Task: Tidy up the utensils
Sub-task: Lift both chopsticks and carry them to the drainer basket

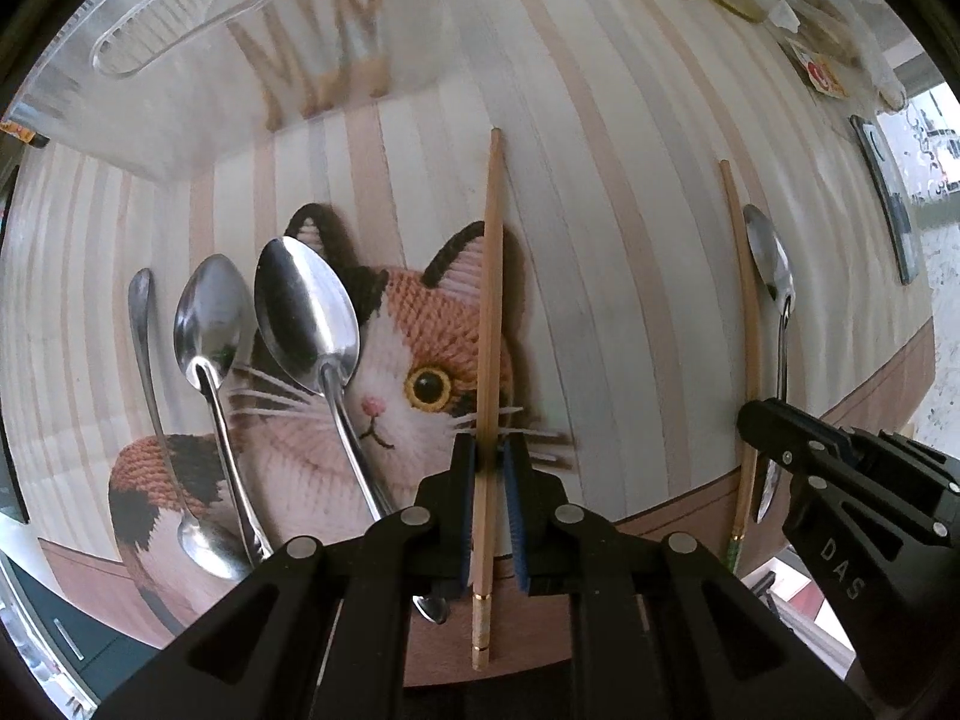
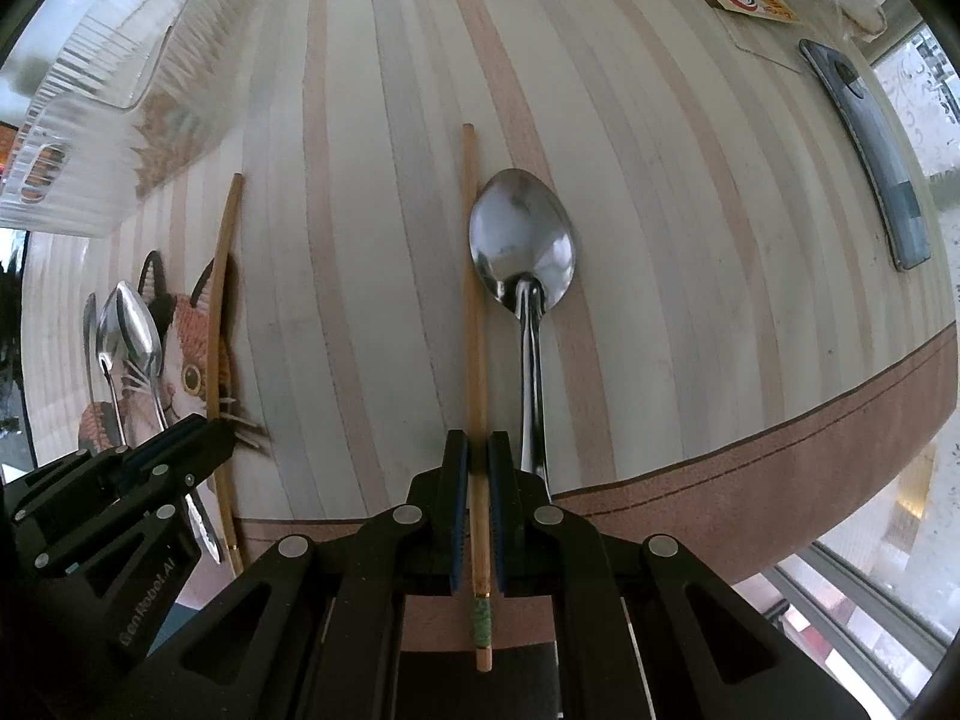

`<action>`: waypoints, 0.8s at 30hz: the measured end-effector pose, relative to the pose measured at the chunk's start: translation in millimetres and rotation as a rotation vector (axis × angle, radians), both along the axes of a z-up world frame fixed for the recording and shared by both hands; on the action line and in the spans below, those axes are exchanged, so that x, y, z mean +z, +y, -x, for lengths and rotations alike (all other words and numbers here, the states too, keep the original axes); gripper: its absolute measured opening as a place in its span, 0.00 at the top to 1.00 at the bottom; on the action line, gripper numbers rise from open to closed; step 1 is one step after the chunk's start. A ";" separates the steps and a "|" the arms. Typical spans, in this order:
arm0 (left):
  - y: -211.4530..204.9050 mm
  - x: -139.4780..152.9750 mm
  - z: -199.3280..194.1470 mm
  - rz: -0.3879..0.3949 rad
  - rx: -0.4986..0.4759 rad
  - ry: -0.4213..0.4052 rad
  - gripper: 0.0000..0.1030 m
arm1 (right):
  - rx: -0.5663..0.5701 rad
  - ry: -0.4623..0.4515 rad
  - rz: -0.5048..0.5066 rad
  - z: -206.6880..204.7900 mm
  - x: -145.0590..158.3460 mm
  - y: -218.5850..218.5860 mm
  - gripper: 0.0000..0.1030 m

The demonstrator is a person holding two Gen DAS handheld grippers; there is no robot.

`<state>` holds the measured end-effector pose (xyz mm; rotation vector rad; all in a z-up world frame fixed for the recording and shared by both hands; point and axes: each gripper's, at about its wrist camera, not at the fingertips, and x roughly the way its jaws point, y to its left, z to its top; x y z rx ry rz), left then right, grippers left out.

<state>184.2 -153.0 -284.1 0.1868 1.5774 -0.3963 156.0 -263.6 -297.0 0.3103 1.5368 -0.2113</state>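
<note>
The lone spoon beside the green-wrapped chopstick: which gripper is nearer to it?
Right. The right gripper sits beside the spoon's handle; the left gripper is farther away, over the cat mat.

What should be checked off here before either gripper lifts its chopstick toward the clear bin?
1. Left gripper around the gold-banded chopstick: ok, pads on both sides.
2. Right gripper around the green-banded chopstick: ok.
3. Pads fully clamped on either stick: cannot tell, small gaps seem to remain.
4. Lone spoon free of the right fingers: not ok, its handle runs right beside and under one finger.
5. Three spoons on the cat mat clear of the left grip: ok, they lie to one side.
6. Clear bin open on top: cannot tell.
</note>
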 end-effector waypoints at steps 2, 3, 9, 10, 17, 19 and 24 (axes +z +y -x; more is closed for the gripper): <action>0.7 -0.9 -0.4 -0.002 -0.003 -0.003 0.95 | 0.003 0.000 0.005 -0.3 -0.3 1.1 0.93; 0.4 -1.0 -0.1 -0.003 -0.003 -0.005 0.95 | 0.003 0.000 0.006 -0.1 -0.5 1.7 0.93; -2.1 4.7 4.9 -0.015 -0.018 -0.041 0.96 | 0.013 -0.009 0.027 -0.3 0.2 7.3 0.93; -2.1 8.9 5.9 -0.012 -0.024 -0.053 0.96 | 0.010 -0.009 0.030 0.3 0.4 7.5 0.93; -4.6 80.3 1.8 0.056 -0.047 -0.215 0.96 | -0.019 -0.114 0.016 1.7 48.0 -0.1 0.94; -4.4 106.3 -6.4 0.093 -0.038 -0.257 0.96 | -0.028 -0.156 0.015 -1.6 67.2 -4.1 0.94; 4.3 166.7 -34.7 0.185 0.009 -0.340 0.96 | -0.037 -0.259 0.014 -19.8 118.0 -12.7 0.94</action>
